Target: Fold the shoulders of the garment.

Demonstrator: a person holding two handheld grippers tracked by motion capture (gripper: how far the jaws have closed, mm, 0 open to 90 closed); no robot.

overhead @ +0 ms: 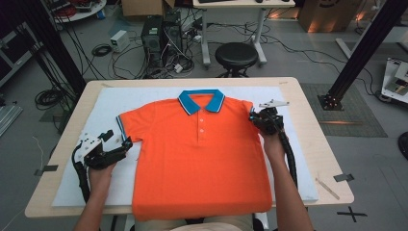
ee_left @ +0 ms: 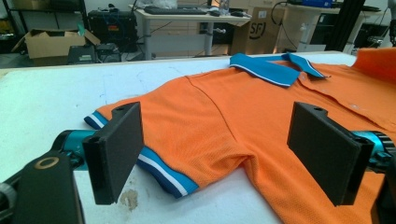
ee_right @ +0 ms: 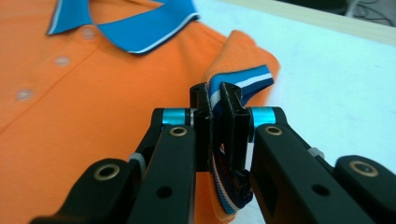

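Note:
An orange polo shirt (overhead: 199, 154) with a blue collar (overhead: 201, 100) lies flat, front up, on a white mat (overhead: 108, 101). My left gripper (overhead: 119, 138) stands open just beside the shirt's left sleeve (overhead: 129, 126). In the left gripper view that sleeve's blue-and-white cuff (ee_left: 163, 173) lies on the mat between the wide-apart pads (ee_left: 116, 149), untouched. My right gripper (overhead: 258, 118) is at the shirt's right shoulder. In the right gripper view its jaws (ee_right: 214, 105) are shut on the right sleeve's striped cuff (ee_right: 245, 80), and the sleeve is lifted and bunched off the mat.
The mat covers most of a light wooden table (overhead: 315, 144). Behind the table's far edge stand a black stool (overhead: 235, 55), a computer tower (overhead: 153, 36) and loose cables. Black frame posts (overhead: 363, 53) rise at both sides. A strip of tape (overhead: 342, 177) marks the right front corner.

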